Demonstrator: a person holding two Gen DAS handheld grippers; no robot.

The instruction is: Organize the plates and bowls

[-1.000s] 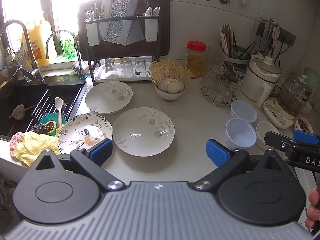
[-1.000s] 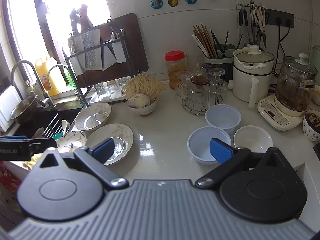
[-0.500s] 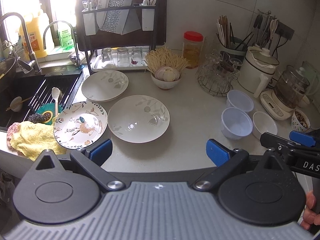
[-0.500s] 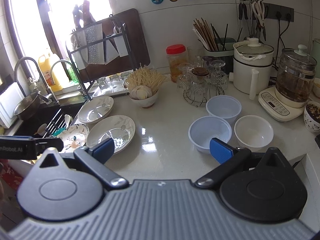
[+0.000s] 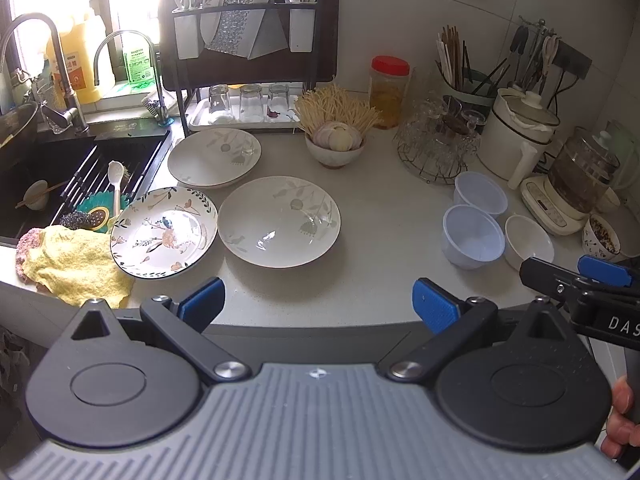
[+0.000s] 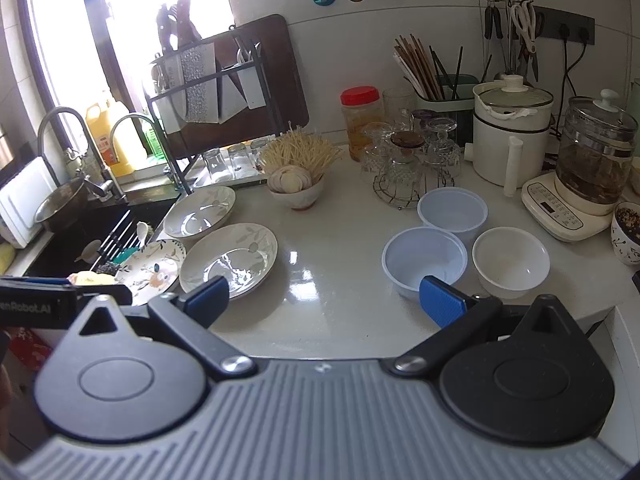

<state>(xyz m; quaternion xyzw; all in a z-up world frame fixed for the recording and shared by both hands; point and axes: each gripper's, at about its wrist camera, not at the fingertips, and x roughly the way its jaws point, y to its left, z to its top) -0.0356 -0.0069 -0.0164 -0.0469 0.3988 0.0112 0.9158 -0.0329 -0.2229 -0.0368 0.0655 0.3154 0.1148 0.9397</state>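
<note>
Left gripper (image 5: 318,306) spread wide, empty, above the worktop (image 5: 380,248) edge; right gripper (image 6: 323,298) likewise. Three plates (image 5: 280,222) sit near the sink, three bowls (image 6: 424,258) clustered right.

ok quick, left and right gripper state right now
left gripper: open, holding nothing, above the counter edge.
right gripper: open, holding nothing.

White letters "DAS" on the right gripper (image 5: 600,280), partly cut "enRobot.AI" on the left gripper (image 6: 64,300), bottle labels unreadable.
</note>
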